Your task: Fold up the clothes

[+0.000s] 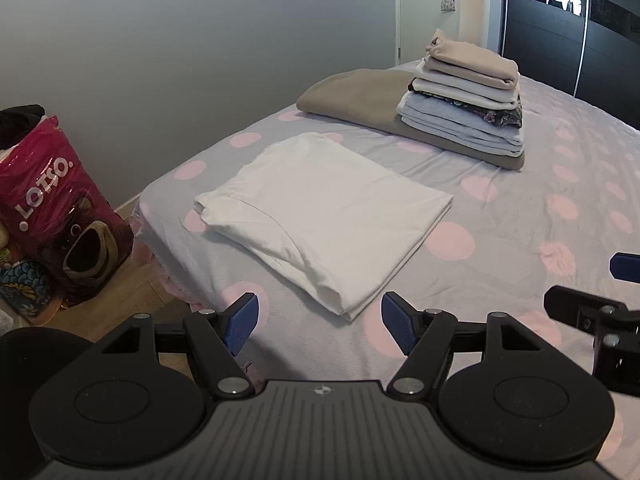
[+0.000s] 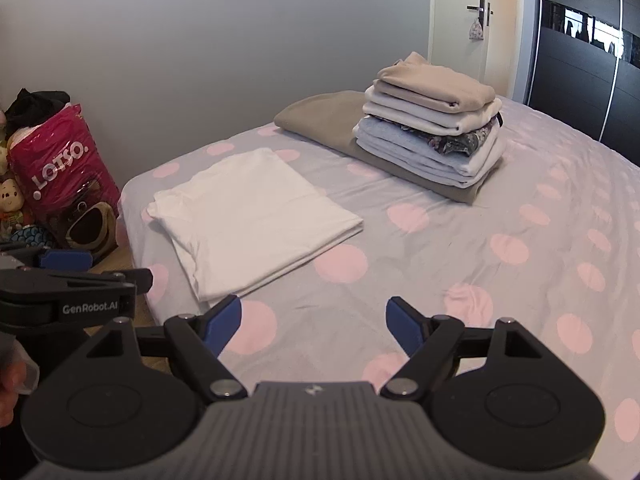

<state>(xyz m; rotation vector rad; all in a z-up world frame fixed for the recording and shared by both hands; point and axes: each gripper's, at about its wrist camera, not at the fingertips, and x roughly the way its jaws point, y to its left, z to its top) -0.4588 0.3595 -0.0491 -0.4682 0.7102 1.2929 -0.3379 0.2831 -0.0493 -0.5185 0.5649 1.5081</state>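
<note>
1. Far left on the wood floor there's a shiny pink plastic bag with "LOTSO" and a bear face printed on it. It's stuffed full, with something dark and something pale poking out the top, can't tell what exactly. A few plush toys sit just beside it.
2. Next, the left gripper hovers over the near edge of the bed, blue-padded fingers spread wide with nothing between them.
3. Just past it lies the folded white shirt, a flat, soft, roughly square bundle near the bed's left corner, layered edges facing the gripper.
4. The bed has a smooth grey sheet with big pink dots, a bit wrinkled.
5. Further back sits a stack of folded clothes: beige on top, white under that, a dark floral piece, then pale blue. The whole pile rests on a folded tan blanket.
6. The right gripper is also spread apart and holding nothing, over bare sheet to the right of the shirt.
7. Behind it all: a grey wall, a white door with a small pouch hanging off the handle, and a dark wardrobe at far right.
</note>
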